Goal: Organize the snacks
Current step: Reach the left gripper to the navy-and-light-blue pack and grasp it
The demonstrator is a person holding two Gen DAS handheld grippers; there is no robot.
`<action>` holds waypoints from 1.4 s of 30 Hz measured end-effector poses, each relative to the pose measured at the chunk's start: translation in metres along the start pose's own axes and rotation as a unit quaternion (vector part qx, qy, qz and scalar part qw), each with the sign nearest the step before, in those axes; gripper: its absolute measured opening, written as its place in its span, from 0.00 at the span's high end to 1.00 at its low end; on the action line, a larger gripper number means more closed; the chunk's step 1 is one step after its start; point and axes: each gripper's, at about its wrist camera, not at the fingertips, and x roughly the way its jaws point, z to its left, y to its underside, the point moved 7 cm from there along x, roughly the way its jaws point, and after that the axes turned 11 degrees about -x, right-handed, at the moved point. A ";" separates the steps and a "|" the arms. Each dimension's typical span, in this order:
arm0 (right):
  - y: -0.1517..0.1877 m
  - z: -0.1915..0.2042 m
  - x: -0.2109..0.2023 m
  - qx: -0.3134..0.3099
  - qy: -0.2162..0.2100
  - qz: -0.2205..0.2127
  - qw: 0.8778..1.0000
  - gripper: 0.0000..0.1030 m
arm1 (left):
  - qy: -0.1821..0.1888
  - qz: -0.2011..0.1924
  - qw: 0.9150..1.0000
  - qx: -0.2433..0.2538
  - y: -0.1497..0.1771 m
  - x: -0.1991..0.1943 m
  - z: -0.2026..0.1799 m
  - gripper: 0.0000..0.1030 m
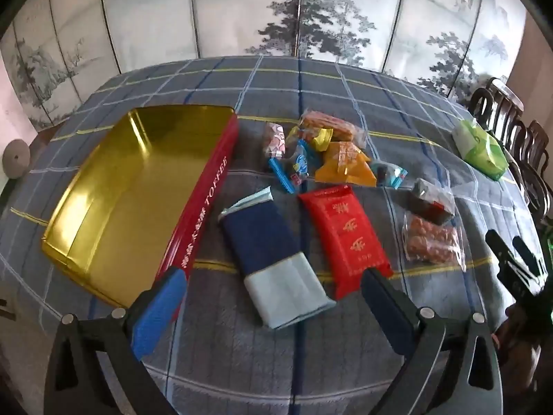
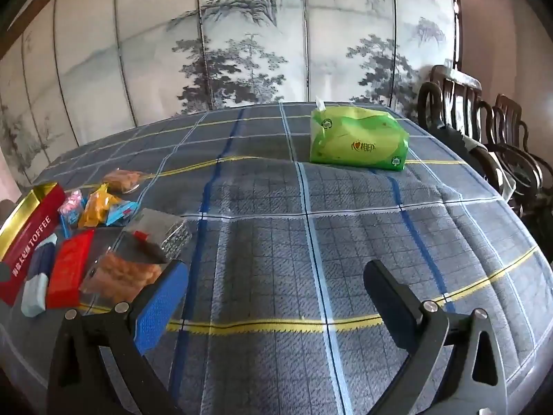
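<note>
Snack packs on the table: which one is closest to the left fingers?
The blue pack with the pale end: it alone lies between the left fingers, beside the red pack.

An open red tin (image 1: 138,186) with a gold inside, marked TOFFEE, lies empty ahead-left of the left gripper (image 1: 273,297). Straight ahead of its fingers lie a blue packet (image 1: 273,249) and a red packet (image 1: 345,238), flat, side by side. Beyond them sits a loose cluster of small wrapped snacks (image 1: 321,152); two clear bags (image 1: 432,221) lie ahead-right.
</note>
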 end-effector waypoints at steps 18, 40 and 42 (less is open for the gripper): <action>0.000 0.005 0.003 -0.005 -0.021 -0.002 1.000 0.02 | -0.033 0.027 0.998 -0.050 -0.011 0.032 0.005 0.00; 0.001 0.007 0.004 -0.008 -0.026 -0.001 1.000 0.02 | -0.098 0.036 0.986 -0.133 -0.022 0.038 0.009 0.05; 0.001 0.008 0.004 -0.010 -0.027 -0.002 1.000 0.02 | -0.100 0.045 0.983 -0.145 -0.021 0.042 0.013 0.05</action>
